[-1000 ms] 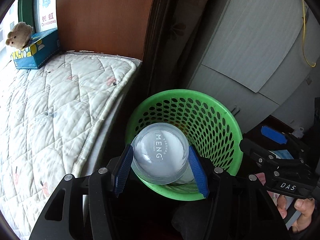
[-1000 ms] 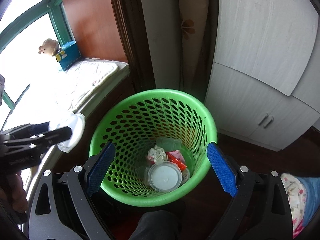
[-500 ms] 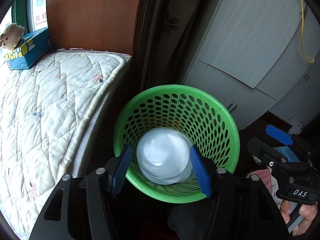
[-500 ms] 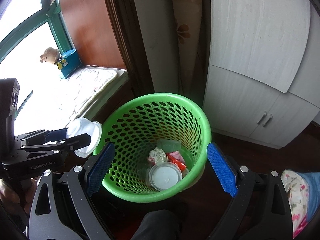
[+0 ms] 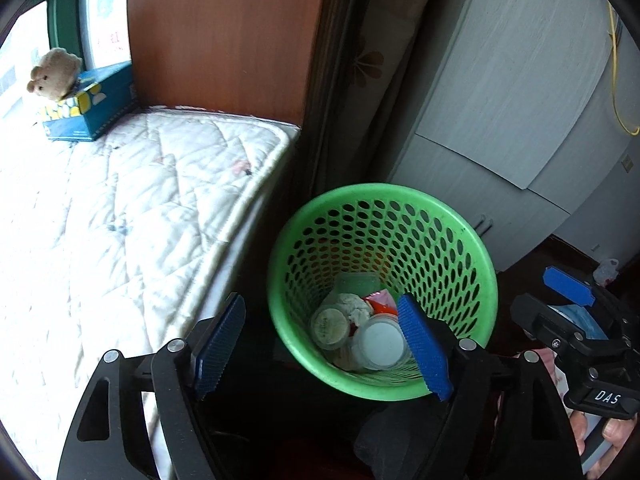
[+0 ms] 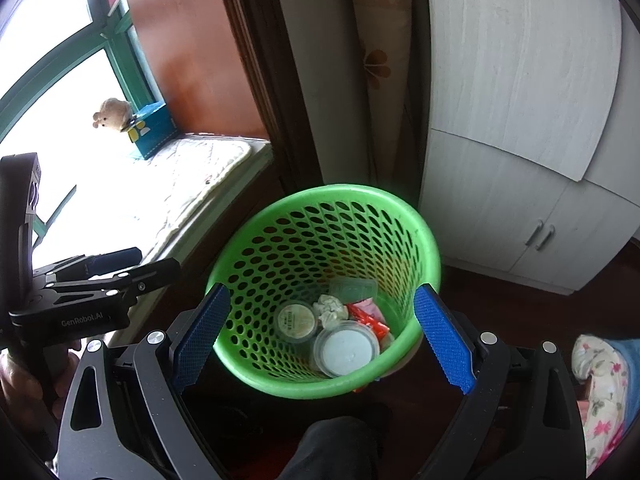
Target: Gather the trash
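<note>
A green perforated trash basket (image 5: pixel 384 200) stands on the dark floor; it also shows in the right wrist view (image 6: pixel 328 196). Inside lie two round plastic containers: one with a label (image 5: pixel 330 322) (image 6: pixel 297 320) and a white-lidded one (image 5: pixel 380 346) (image 6: pixel 347 349), plus crumpled paper (image 6: pixel 330 308) and a red wrapper (image 6: pixel 366 318). My left gripper (image 5: pixel 322 350) is open and empty above the basket's near left rim. My right gripper (image 6: pixel 322 338) is open and empty, its jaws wide on either side of the basket.
A quilted mattress (image 5: pixel 120 216) lies left of the basket, with a blue tissue box (image 5: pixel 90 114) and a plush toy (image 5: pixel 54 74) at its far end. White cabinets (image 6: pixel 520 160) stand behind and right. A brown panel (image 5: pixel 224 36) rises behind the mattress.
My left gripper opened and let go of the round plastic container, which dropped into the basket. The left gripper then pulled back to the left. The right gripper stayed open.
</note>
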### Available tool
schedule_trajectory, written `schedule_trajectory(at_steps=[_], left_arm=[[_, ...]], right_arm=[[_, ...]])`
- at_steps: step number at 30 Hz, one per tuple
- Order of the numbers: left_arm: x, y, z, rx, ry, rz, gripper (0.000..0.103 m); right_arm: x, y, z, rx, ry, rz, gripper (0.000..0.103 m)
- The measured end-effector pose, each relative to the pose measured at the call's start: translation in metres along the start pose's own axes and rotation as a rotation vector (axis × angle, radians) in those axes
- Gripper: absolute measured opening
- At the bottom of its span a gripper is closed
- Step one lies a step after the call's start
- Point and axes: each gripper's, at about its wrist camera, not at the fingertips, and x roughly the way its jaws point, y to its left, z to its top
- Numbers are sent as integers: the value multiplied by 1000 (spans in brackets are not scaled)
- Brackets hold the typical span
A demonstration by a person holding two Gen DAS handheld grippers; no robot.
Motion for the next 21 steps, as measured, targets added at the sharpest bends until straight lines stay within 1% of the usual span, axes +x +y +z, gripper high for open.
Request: schedule_trajectory(at_steps=[5,11,16,17,21], left_arm=[[-19,21,-1,-39,-39,39,83],[-39,49,-5,-96,-68,92,85],[-58,69,-13,-112,-103,155,86],[-62,73,-14,-117,-110,168,90],[-78,90,-22,-150,-132,200,91]], right_arm=[[0,14,1,-15,-5,30,94],[-3,36,5,-43,-20,60,95],[-4,54,7,-68,-28,78,95],[-4,58,7,-73,-29,81,95],[-5,73,10,-90,-40,91,95]])
